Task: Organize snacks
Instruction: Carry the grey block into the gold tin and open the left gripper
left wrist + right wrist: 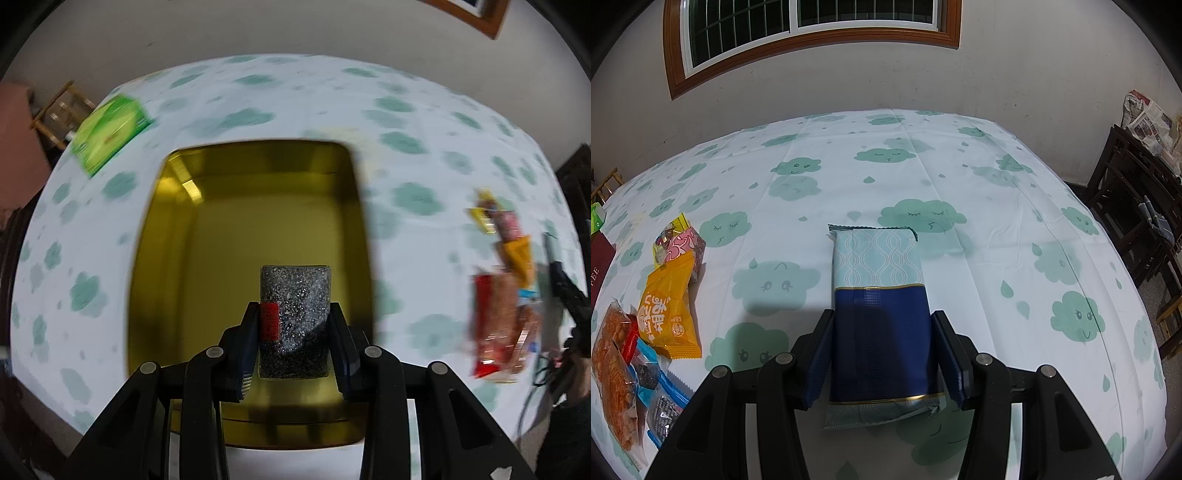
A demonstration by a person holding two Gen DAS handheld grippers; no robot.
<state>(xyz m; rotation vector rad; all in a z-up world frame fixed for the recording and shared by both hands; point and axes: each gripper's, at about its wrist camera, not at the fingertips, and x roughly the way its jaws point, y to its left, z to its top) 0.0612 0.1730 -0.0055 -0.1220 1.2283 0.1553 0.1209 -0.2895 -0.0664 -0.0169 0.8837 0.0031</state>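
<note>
My left gripper (293, 325) is shut on a small black speckled snack bar with a red label (295, 317), held above the open gold tin (155, 280). The tin's inside shows nothing but bare gold metal. In the right wrist view, my right gripper (881, 343) is shut on a blue and pale patterned snack packet (879, 295), held just above the cloud-print tablecloth (1015, 229). A pile of loose snacks lies at the left: an orange packet (670, 306), a pink and yellow one (679, 243), a red-orange crisp bag (613, 373) and blue-edged dark bars (661, 402).
A green box (110, 133) lies on the cloth beyond the tin's far left corner. The same snack pile (506, 295) shows right of the tin. A dark red lid edge (600, 262) sits at the far left. Dark wooden furniture (1137, 221) stands off the table's right side.
</note>
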